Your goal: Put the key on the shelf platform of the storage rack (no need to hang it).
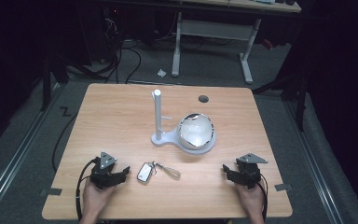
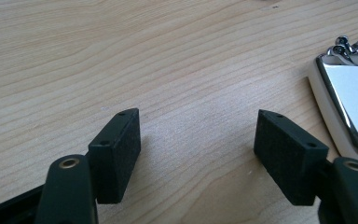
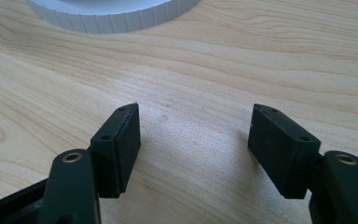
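A white key fob (image 1: 144, 172) is seen low centre on the bench (image 1: 121, 112), just right of the released left tongs (image 1: 121, 175), long axis slanting upward; the right tongs (image 1: 229, 173), also released, are farther.

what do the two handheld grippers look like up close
Both the left gripper and right gripper are matte black, each topped by a grey three-cornered plate. Their fingers are flat rectangular blocks with small screw holes and brass-coloured pivot pins. Black cables trail back.

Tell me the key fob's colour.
White with a shiny silver face; the key fob shows best in the left gripper view.
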Demonstrator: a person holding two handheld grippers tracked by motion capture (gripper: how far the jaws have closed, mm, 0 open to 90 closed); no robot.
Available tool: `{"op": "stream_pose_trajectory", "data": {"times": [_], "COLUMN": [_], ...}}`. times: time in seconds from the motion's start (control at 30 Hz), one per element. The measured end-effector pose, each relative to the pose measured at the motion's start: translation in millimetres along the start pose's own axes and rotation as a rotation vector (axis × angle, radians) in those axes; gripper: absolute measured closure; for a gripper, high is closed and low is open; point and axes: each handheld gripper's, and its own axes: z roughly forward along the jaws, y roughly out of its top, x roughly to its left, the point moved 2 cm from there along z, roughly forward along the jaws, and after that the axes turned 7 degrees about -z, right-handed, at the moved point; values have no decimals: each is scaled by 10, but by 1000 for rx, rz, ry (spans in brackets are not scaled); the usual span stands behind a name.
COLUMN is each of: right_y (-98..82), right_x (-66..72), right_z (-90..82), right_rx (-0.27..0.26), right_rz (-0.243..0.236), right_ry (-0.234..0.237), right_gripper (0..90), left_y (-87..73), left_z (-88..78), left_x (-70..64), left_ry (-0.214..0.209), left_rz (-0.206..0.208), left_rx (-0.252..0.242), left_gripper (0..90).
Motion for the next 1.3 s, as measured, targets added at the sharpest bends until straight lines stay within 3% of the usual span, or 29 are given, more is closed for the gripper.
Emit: {"op": "stream_pose_trajectory", "data": {"times": [0.07,0.2,0.57,0.63,0.77,1.1,1.17,1.3], "right_y": [0,0,0,0,-1,-2,-2,-2], "right_x": [-1,0,0,0,-1,-4,-4,-4], "right_z": [1,0,-1,0,-1,-2,-2,-2], "right_rx": [-1,0,1,0,-1,-2,-2,-2], "right_rz": [-1,-1,-1,0,4,8,8,7], "right_ry": [0,0,-2,-1,-3,-9,-9,-9], "right_gripper": [345,347,349,350,360,371,371,371], "left_y": [2,36,87,87,121,150,165,170], "left_z": [-7,-65,-107,-133,-161,-205,-222,-221], "left_x": [3,28,5,-15,-48,-198,-253,-328], "left_ry": [3,-25,-42,-51,-66,-89,-117,-134], "left_rz": [0,-51,-49,-21,-40,-20,-51,-66], "left_rx": [-1,-17,-31,-20,-7,7,34,58], "left_gripper": [366,408,440,445,462,443,479,510]}}
